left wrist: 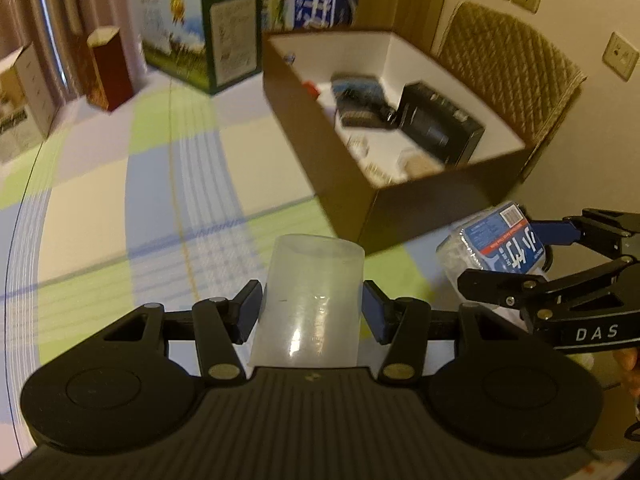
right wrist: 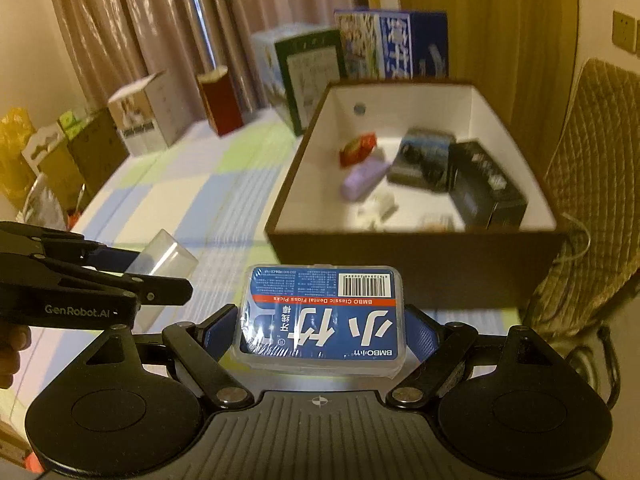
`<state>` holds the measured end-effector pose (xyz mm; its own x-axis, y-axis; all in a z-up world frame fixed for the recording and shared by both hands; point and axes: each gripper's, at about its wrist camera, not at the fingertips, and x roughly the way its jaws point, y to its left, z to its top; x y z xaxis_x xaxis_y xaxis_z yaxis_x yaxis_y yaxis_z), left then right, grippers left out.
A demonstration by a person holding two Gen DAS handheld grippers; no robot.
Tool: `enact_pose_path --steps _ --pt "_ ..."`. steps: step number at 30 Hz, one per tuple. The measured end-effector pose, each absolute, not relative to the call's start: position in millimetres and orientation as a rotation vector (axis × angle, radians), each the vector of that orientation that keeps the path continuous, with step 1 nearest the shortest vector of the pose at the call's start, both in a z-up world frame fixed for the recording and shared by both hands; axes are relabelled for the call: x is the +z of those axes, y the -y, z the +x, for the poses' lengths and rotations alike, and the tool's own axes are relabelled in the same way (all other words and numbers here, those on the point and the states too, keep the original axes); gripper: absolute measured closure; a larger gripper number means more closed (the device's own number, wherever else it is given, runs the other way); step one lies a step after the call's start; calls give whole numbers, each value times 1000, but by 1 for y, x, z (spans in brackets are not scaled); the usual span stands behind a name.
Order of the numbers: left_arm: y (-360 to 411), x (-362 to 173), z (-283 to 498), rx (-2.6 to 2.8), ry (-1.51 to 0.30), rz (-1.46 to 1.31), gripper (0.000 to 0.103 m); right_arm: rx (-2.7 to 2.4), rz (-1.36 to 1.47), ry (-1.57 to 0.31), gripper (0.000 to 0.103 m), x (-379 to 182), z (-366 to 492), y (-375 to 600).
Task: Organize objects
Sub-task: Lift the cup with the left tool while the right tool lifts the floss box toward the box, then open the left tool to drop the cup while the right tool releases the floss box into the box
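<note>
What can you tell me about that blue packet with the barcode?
The dental floss pick box is a flat, clear plastic case with rounded corners and a blue label bearing white characters, a red stripe and a barcode. The right gripper clamps its two sides, holding it above the checked tablecloth, just short of the brown box.

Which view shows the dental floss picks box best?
The right wrist view: the dental floss picks box sits centred with its label and barcode readable. The left wrist view shows it only at the right, small and partly hidden.
</note>
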<state>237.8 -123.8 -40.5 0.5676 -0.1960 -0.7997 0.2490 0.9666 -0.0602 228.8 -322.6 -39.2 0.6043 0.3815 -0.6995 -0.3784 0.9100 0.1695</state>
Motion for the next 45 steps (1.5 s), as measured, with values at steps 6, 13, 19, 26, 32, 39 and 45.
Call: enact_pose_path --steps 6,13,19,26,32,39,45 --pt "142 -22 260 -283 -879 63 54 429 -1 -749 20 -22 256 339" --pt "169 -3 295 -305 -821 57 54 406 -8 -705 20 -11 303 357" --pt "191 3 332 -309 -800 71 54 401 -26 -712 20 -17 341 367" --pt "207 -7 380 -292 -820 95 54 398 -51 -722 20 -25 385 375" --pt "219 -17 420 -279 -830 127 54 409 -71 -719 20 -30 425 377" --pt "224 -27 466 -259 -846 135 54 428 -103 -714 20 -39 472 376" --pt "224 -39 497 -228 -860 146 54 435 -133 -715 20 -50 510 372"
